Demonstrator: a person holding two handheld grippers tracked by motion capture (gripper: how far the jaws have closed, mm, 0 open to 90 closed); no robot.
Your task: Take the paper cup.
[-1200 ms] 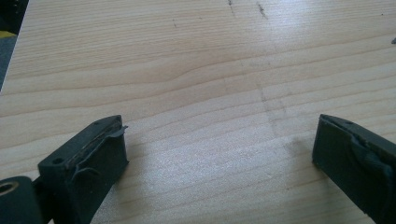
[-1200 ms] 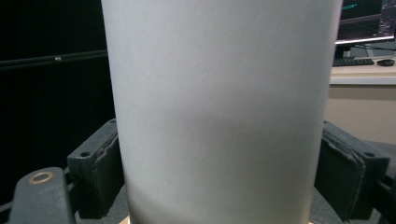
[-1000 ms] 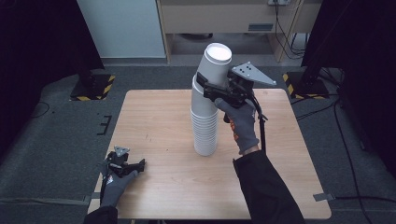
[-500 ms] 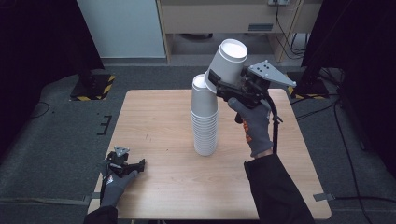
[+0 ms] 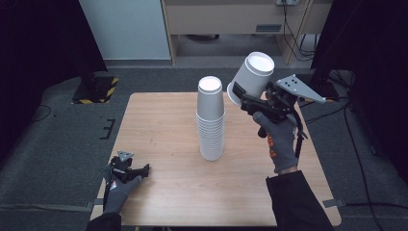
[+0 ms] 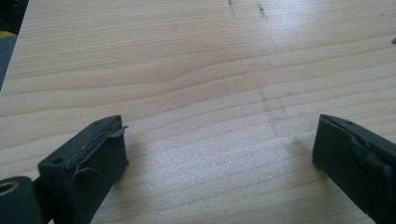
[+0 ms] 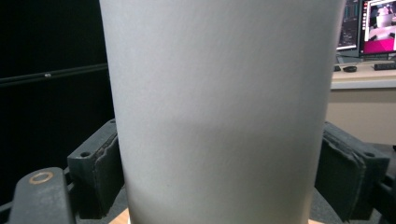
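A tall stack of upturned white paper cups (image 5: 210, 120) stands at the middle of the wooden table (image 5: 163, 130). To its right and higher, my right gripper (image 5: 244, 98) is shut on a single white cup (image 5: 252, 77), held upside down, tilted and lifted clear of the stack. In the right gripper view this cup (image 7: 219, 107) sits between both jaws. My left gripper (image 5: 134, 171) rests at the table's front left corner, open. In the left gripper view its jaws stand wide apart over bare wood (image 6: 210, 93) with nothing between them.
A desk and cables (image 5: 293, 19) stand beyond the table's far edge. A yellow-black striped base (image 5: 98, 91) sits on the floor at the left. Monitors (image 7: 371, 25) show on a desk in the right gripper view.
My right gripper has lifted the top cup off the stack and carried it up and to the right, tilting it. The left gripper has stayed still.
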